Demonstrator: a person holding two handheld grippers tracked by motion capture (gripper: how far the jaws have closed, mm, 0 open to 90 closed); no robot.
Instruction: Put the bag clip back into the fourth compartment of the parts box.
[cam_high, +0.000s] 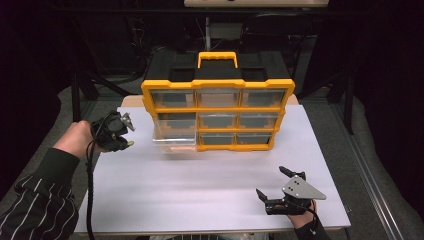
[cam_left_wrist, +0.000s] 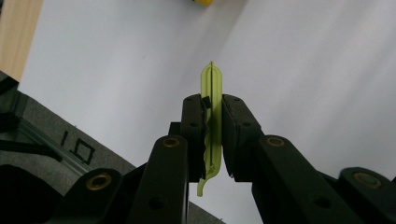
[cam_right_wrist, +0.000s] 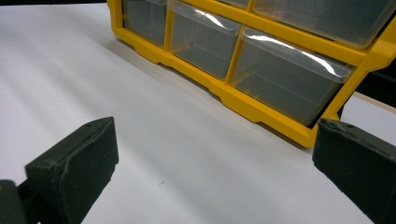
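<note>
Between the jaws of the left gripper, a thin yellow-green strip is sitting clamped edge-on, its long axis running along the jaws and its tip poking past them over the white table. The pulled-out clear drawer of the yellow organizer is lying just to that gripper's right, the nearer hand by far. The right gripper is hovering near the table's front edge, spread wide and gripping nothing.

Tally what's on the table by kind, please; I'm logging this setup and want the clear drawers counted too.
Yellow organizer: 1
Clear drawers: 9, one pulled out
Thin yellow-green piece: 1, held in the left gripper
Grippers: 2, including the right gripper
Total: 13
</note>
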